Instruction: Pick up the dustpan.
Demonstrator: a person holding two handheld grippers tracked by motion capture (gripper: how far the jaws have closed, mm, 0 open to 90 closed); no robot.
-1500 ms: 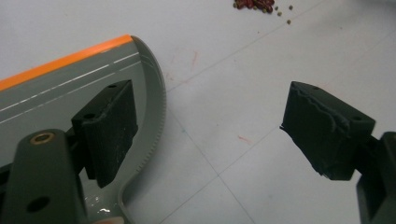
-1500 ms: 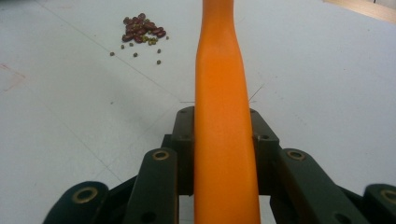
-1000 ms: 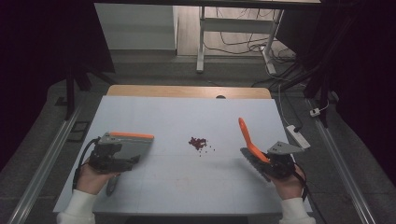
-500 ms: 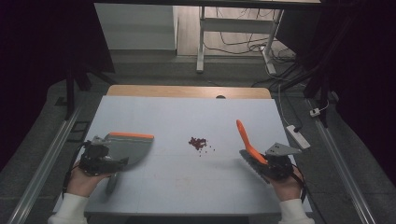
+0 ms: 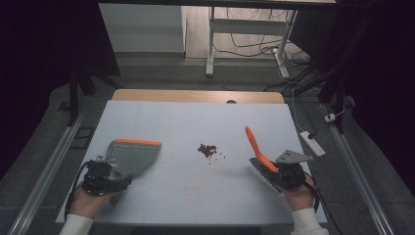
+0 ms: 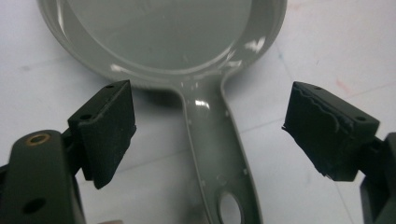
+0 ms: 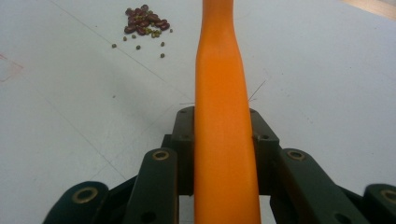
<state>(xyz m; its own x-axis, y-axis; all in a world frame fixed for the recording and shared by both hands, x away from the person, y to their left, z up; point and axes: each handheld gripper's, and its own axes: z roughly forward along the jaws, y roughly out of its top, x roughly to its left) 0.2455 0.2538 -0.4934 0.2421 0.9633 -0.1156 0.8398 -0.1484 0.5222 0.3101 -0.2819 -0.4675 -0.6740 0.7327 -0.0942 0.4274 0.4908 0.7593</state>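
1. From the high view I see one white table [image 5: 195,122] with my two hands at the near edge.
2. My left hand holds the left gripper [image 5: 105,175] at the near left. One grey dustpan [image 5: 131,155] with an orange front edge lies on the table just in front of it.
3. My right hand holds the right gripper [image 5: 279,172] at the near right. One orange brush handle [image 5: 256,148] sticks up from it and leans to the left and far side.
4. One little pile of beans [image 5: 207,149] sits in the middle of the table, between the dustpan and the brush. A few loose beans lie just beside the pile.
5. From the left gripper view I see my two black jaws standing wide apart. The dustpan's grey handle [image 6: 219,154] lies between them, and neither one touches it. So this gripper has let go. The handle has one hole near its end.
6. From the right gripper view my two jaws squeeze the orange brush handle [image 7: 224,140] tight from both sides.
7. In that view the pile of beans [image 7: 142,21] is far away on the left. Dark red beans are in it, with some small green ones; I can't count them.
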